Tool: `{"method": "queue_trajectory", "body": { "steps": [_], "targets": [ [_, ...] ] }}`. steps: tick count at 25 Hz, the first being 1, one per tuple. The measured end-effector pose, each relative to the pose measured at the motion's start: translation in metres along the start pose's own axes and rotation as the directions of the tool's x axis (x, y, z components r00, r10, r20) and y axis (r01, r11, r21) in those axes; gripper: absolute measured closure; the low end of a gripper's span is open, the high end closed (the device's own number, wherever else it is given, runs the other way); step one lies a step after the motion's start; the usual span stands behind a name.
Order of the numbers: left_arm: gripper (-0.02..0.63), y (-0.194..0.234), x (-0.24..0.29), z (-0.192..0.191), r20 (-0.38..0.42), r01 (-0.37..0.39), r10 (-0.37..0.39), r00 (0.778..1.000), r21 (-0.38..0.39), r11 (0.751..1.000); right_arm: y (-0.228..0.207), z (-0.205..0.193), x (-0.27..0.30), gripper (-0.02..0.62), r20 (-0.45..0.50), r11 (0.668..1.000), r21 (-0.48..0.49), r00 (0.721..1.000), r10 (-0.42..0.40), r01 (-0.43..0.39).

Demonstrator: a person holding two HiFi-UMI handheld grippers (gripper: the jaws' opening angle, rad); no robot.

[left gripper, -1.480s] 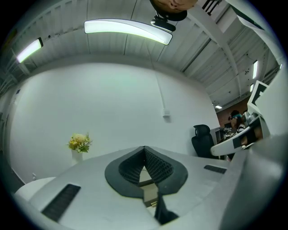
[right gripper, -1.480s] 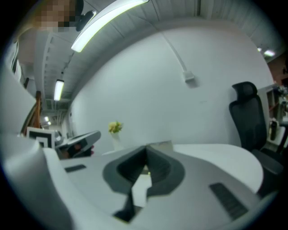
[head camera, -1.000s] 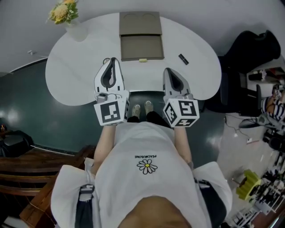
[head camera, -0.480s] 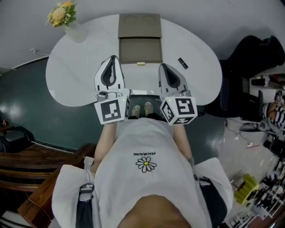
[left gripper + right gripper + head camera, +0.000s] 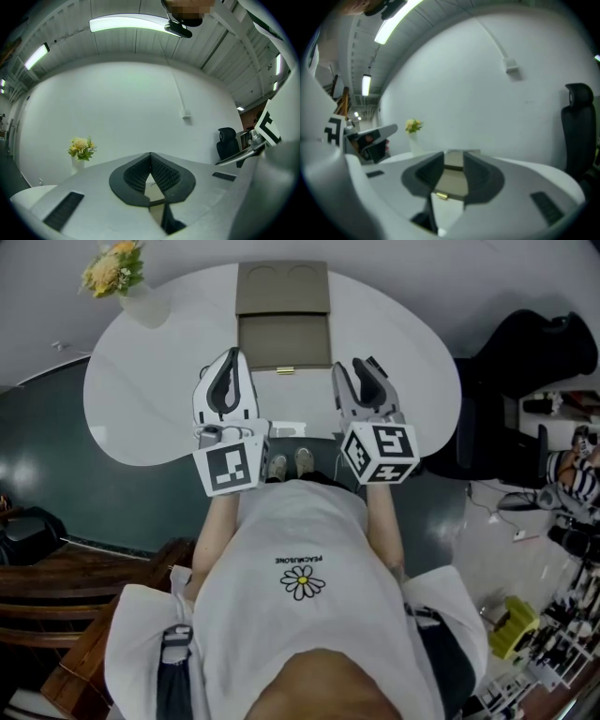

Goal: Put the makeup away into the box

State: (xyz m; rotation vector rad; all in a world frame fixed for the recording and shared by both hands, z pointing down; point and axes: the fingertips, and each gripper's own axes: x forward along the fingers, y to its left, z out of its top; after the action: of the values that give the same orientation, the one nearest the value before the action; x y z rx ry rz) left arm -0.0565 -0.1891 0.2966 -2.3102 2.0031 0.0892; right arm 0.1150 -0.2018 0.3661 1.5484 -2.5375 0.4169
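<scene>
Centrally at the top, one open tan rectangular box (image 5: 281, 338) sits on one smooth white rounded table (image 5: 141, 399); one small black makeup tube (image 5: 374, 363) lies beside the right gripper (image 5: 354, 367), whose jaws are opening, empty; left gripper (image 5: 232, 354) pinched closed, empty

White table (image 5: 141, 418), teal floor (image 5: 56, 484), black chair (image 5: 227, 143), ceiling striplight (image 5: 126, 22)

Legible print stands on the chest of the person's white shirt (image 5: 300, 634), seen upside down in the head view: one line of small dark capitals (image 5: 302, 560) that appears to read PEACEMINUSONE, just beside a daisy emblem (image 5: 302, 582); single letters are too small to confirm
</scene>
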Motion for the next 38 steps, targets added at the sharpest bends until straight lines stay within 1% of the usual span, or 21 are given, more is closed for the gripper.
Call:
{"method": "queue_trajectory", "body": {
  "steps": [3,5,6,7,9,13,15,19,21,25,27,30,33,36,38],
  "targets": [
    [0.586,-0.002,0.005,-0.002,-0.007,0.002,-0.002,1.0,0.002,1.0,-0.025,-0.009,0.008,0.451,-0.05,0.999,-0.043,0.999,-0.017,0.015],
    [0.586,-0.004,0.009,-0.003,-0.015,0.003,-0.003,1.0,0.004,1.0,-0.044,-0.024,0.018,0.446,-0.119,0.996,-0.095,0.993,-0.015,0.004],
    [0.586,-0.005,0.01,-0.004,-0.016,0.004,-0.004,1.0,0.005,1.0,-0.053,-0.034,0.024,0.432,-0.16,0.992,-0.127,0.987,-0.014,-0.006],
    [0.586,-0.006,0.012,-0.004,-0.017,0.005,-0.005,1.0,0.006,1.0,-0.062,-0.045,0.029,0.405,-0.201,0.987,-0.159,0.98,-0.015,-0.018],
    [0.586,-0.007,0.014,-0.005,-0.022,0.004,-0.004,1.0,0.011,1.0,-0.079,-0.065,0.037,0.385,-0.268,0.979,-0.202,0.963,-0.015,-0.041],
    [0.586,-0.004,0.016,-0.008,-0.044,-0.005,0.007,0.999,0.03,1.0,-0.113,-0.092,0.047,0.382,-0.349,0.976,-0.21,0.937,-0.025,-0.052],
    [0.586,-0.001,0.016,-0.011,-0.067,-0.017,0.02,0.998,0.045,0.999,-0.131,-0.109,0.052,0.382,-0.395,0.975,-0.215,0.918,-0.04,-0.05],
    [0.586,0.003,0.016,-0.013,-0.053,-0.035,0.038,0.998,0.052,0.998,-0.162,-0.143,0.058,0.382,-0.497,0.966,-0.252,0.865,-0.072,-0.064],
    [0.586,0.005,0.015,-0.017,-0.063,-0.039,0.043,0.997,0.059,0.998,-0.17,-0.158,0.058,0.382,-0.538,0.963,-0.258,0.839,-0.075,-0.079],
    [0.586,0.004,0.014,-0.021,-0.105,-0.045,0.053,0.993,0.074,0.996,-0.18,-0.179,0.058,0.382,-0.595,0.959,-0.265,0.799,-0.08,-0.102],
    [0.586,0.002,0.014,-0.021,-0.104,-0.041,0.049,0.993,0.079,0.996,-0.185,-0.189,0.057,0.382,-0.621,0.957,-0.267,0.779,-0.084,-0.11],
    [0.586,0.001,0.012,-0.026,-0.126,-0.043,0.053,0.991,0.08,0.996,-0.192,-0.2,0.056,0.387,-0.649,0.953,-0.283,0.753,-0.105,-0.111],
    [0.586,-0.001,0.013,-0.028,-0.114,-0.022,0.031,0.993,0.081,0.996,-0.197,-0.206,0.053,0.416,-0.663,0.939,-0.324,0.736,-0.14,-0.113],
    [0.586,-0.001,0.01,-0.029,-0.118,-0.021,0.03,0.993,0.08,0.997,-0.199,-0.209,0.052,0.434,-0.665,0.935,-0.334,0.732,-0.144,-0.119],
    [0.586,0.0,0.008,-0.031,-0.136,-0.031,0.042,0.99,0.079,0.996,-0.197,-0.21,0.052,0.453,-0.669,0.933,-0.336,0.73,-0.14,-0.13]
  ]
}}
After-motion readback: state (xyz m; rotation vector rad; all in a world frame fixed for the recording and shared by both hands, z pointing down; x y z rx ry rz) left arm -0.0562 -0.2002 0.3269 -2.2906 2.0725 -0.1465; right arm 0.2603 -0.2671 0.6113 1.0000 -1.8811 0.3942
